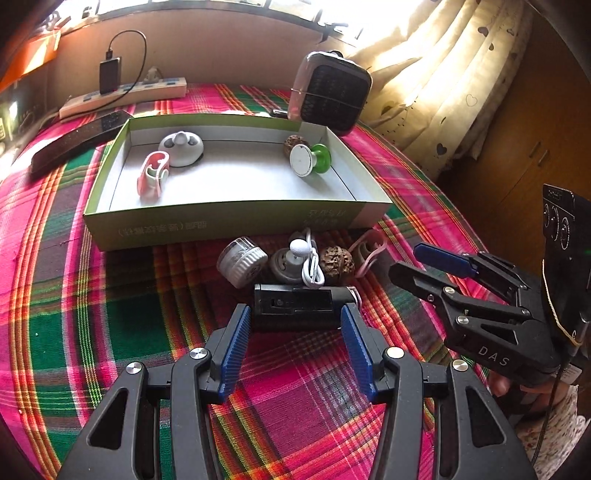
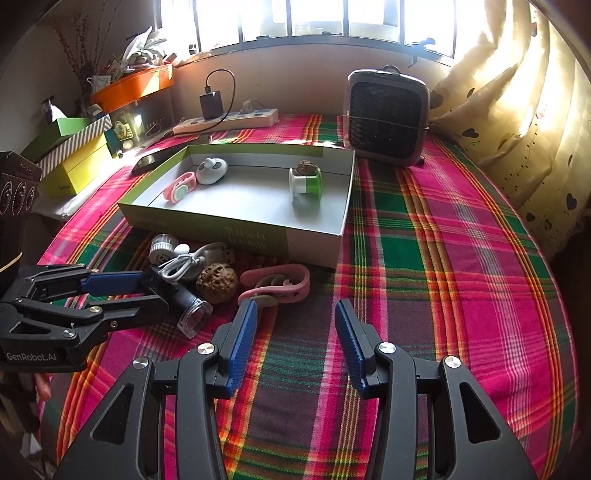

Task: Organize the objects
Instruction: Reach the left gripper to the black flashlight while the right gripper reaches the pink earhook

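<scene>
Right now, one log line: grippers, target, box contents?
left gripper: open, straddling black device | right gripper: open, empty, near pink clip | box: four items inside

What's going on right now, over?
Left gripper jaws wide around black device, not clamped. Right gripper open, empty, near pink strap. Box partly filled. White cable crowds the device.

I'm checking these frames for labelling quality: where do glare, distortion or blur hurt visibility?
Right wrist view: the window is blown out white and the curtain glows. Left wrist view: sun bleaches the cloth beside the power strip. Both views: fisheye bends the box edges and the plaid stripes, with dark corners. The small items stay sharp.
</scene>
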`<move>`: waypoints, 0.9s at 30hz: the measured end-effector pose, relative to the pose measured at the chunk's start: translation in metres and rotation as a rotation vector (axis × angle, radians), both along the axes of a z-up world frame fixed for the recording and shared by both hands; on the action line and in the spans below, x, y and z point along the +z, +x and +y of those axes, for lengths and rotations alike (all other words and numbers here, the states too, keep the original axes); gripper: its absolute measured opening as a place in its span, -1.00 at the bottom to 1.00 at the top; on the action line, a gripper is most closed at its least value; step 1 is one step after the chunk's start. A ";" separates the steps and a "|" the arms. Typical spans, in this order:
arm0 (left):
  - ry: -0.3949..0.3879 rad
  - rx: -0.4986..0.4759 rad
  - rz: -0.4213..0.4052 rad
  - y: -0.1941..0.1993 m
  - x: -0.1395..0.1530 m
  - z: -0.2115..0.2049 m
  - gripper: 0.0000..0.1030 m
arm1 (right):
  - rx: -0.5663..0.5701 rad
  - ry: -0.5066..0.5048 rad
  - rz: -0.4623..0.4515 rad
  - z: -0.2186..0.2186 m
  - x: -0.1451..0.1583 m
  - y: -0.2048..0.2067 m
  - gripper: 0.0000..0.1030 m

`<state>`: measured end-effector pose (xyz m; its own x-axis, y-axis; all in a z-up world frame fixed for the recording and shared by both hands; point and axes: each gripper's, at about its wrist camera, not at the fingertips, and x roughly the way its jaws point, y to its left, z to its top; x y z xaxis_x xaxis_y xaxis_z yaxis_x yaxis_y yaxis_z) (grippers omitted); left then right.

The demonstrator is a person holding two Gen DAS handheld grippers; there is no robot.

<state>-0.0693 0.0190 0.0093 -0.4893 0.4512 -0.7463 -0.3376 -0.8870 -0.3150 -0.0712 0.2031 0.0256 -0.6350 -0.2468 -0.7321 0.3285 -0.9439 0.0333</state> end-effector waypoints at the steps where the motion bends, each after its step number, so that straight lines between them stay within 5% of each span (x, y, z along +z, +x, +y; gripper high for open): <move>1: 0.005 -0.006 0.001 0.002 0.000 0.000 -0.04 | 0.000 0.000 0.001 0.000 0.000 0.000 -0.12; 13: -0.010 -0.084 -0.005 0.028 0.001 0.012 -0.04 | -0.011 0.000 -0.002 0.003 -0.001 0.000 -0.12; 27: -0.154 -0.176 0.139 0.018 0.014 0.020 -0.04 | -0.031 -0.006 -0.007 0.011 -0.001 -0.006 -0.12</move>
<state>-0.0517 0.0386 0.0231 -0.5163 0.4244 -0.7439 -0.5213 -0.8449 -0.1201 -0.0770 0.2136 0.0241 -0.6371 -0.2317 -0.7351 0.2988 -0.9534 0.0415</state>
